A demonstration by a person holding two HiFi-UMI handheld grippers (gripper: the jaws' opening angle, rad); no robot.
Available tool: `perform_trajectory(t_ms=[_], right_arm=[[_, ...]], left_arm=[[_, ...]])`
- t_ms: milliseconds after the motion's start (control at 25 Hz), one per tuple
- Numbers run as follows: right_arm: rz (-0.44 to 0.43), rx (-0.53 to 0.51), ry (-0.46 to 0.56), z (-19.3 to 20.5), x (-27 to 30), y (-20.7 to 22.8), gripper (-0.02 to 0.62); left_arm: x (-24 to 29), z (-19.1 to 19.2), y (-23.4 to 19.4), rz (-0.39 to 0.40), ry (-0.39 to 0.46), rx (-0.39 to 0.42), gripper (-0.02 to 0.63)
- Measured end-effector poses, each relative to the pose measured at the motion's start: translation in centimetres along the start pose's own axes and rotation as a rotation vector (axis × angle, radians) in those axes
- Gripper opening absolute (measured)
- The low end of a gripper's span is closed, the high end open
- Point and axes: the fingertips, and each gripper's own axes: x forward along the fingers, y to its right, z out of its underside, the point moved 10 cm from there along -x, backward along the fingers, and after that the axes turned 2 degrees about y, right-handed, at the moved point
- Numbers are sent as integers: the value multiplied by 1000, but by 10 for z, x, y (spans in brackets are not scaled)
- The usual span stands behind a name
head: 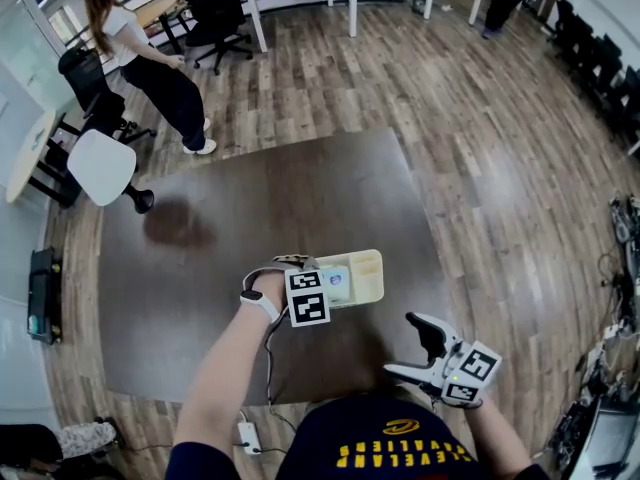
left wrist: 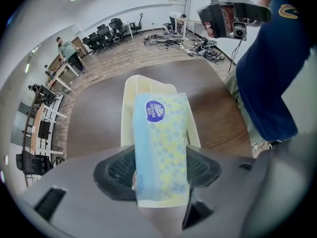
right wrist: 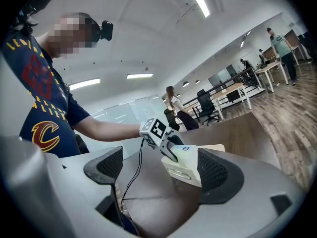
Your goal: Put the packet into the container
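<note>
A pale blue and yellow soft tissue packet (left wrist: 161,148) is gripped between the jaws of the left gripper (left wrist: 159,168), at the open top of a cream plastic container (left wrist: 130,108). The right gripper (right wrist: 163,168) is held spread, with nothing gripped. The container is set on a dark brown table (head: 250,208), which is ringed by wooden floor (head: 480,98) and black office chairs (head: 215,8).

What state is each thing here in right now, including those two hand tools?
Packet: gripped, at the container's mouth, not let go.
Container: open-topped, flat on the table.
Left gripper: shut on the packet, pointing down.
Right gripper: open, empty, held off to the side.
</note>
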Motion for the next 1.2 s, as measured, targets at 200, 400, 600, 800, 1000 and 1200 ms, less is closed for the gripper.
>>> perform_trajectory(t_ms=[200, 400, 600, 800, 1000, 1200], right_arm=[[4, 9, -4, 3, 2, 0, 479], [-4, 19, -13, 4, 3, 2, 478], [-11, 21, -25, 10, 7, 0, 478], [-15, 31, -37, 8, 10, -1, 479], [-15, 23, -39, 10, 10, 3, 479], [-16, 36, -44, 9, 12, 3, 479]], left_arm=[[11, 2, 2, 11, -8, -9, 258], [19, 2, 0, 19, -2, -21, 259], [25, 4, 1, 31, -2, -31, 259], [31, 6, 2, 24, 7, -46, 264], [31, 9, 1, -16, 34, -71, 287], [27, 13, 2, -53, 67, -104, 309]])
